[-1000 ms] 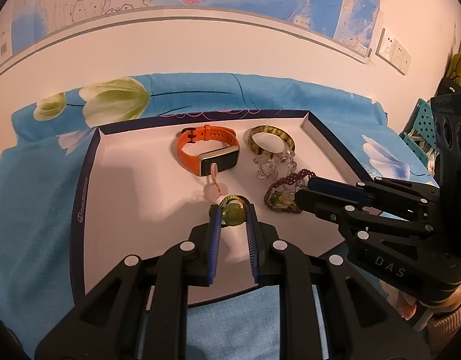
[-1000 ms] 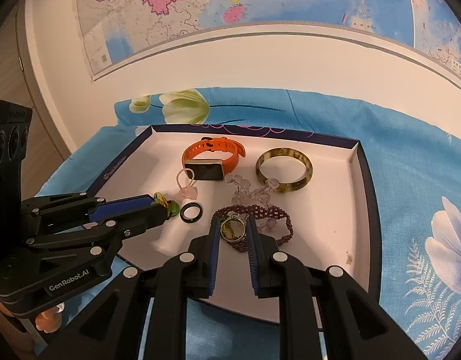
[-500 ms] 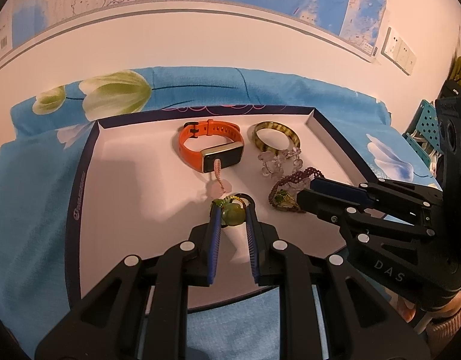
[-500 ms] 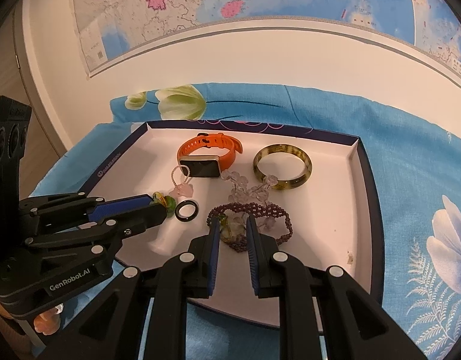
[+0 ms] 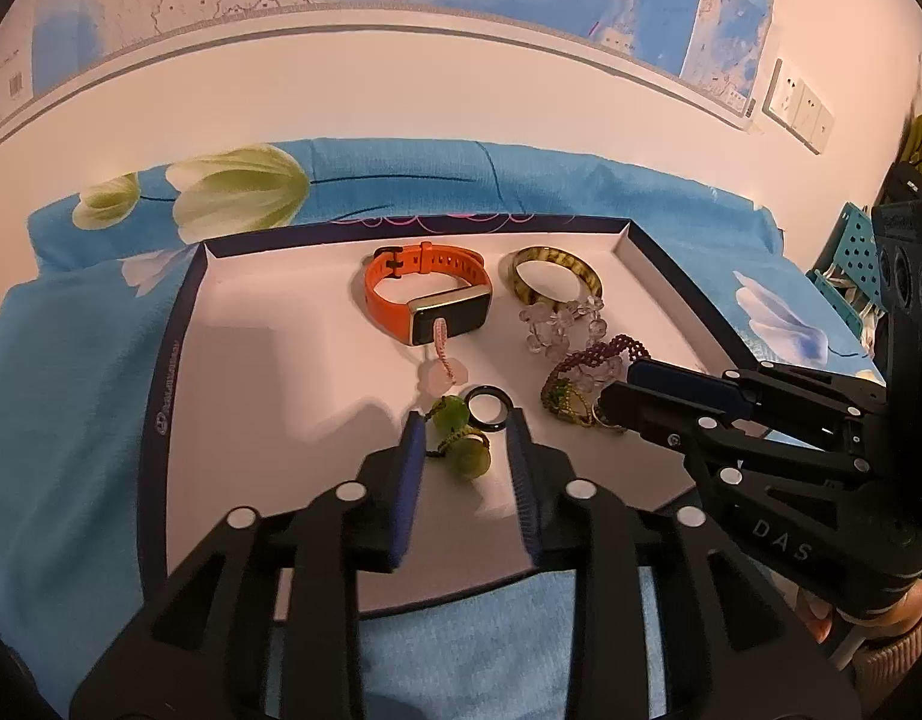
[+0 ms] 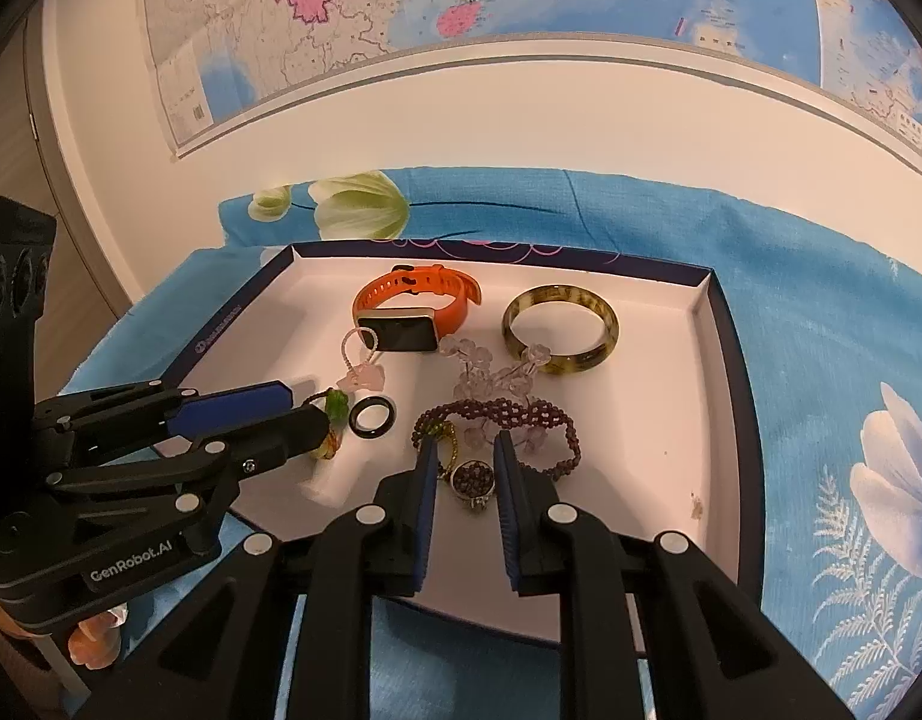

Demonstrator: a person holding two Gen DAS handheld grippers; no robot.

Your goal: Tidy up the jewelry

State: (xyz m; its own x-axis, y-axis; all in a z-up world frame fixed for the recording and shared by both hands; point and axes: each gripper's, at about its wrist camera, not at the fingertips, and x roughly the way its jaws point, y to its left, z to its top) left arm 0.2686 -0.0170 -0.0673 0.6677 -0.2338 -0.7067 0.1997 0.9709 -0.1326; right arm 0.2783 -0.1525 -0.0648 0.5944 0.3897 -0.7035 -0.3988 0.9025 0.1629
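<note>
Left gripper angled down over tray, jaws opening, green bead charm lying loose between pads. Right gripper angled down likewise, jaws opening, beaded ring between pads, contact unclear, purple bracelet just ahead
</note>
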